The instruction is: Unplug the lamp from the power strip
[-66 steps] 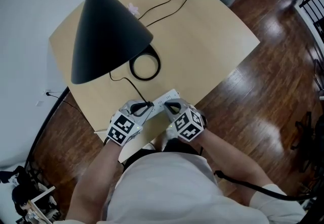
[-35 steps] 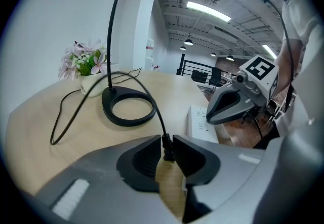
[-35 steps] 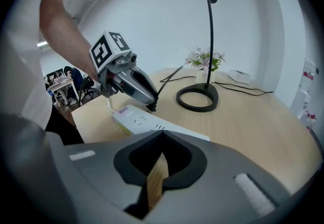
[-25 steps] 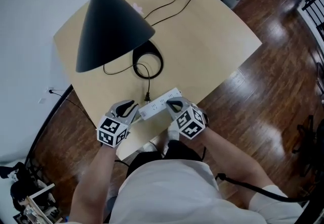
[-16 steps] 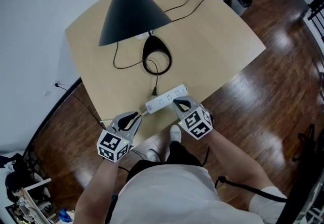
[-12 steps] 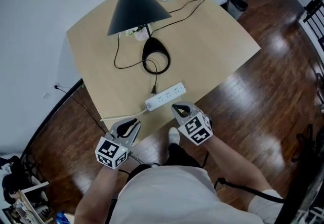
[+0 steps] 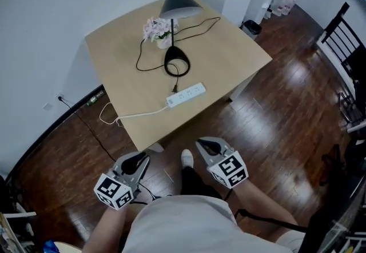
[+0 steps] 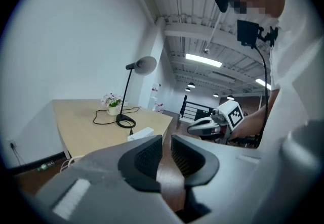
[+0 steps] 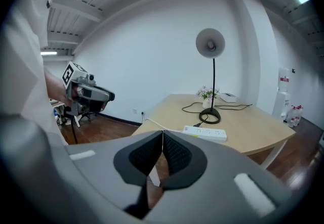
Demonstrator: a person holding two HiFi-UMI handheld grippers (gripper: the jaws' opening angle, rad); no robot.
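The power strip (image 7: pixel 186 94) is found near the front edge of the desk (image 7: pixel 229 46), its long axis crosswise. The plug (image 7: pixel 175 88) of the lamp (image 7: pixel 182 5) is judged out, lying just beside it. Both claws are held well short of the desk: left claw (image 7: pixel 137 160) slightly parted, empty; right claw (image 7: pixel 207 144) closed, empty, nearer.

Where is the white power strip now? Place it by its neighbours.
In the head view, the white power strip lies on the wooden table near the edge nearest the person, just in front of the black lamp's round base.
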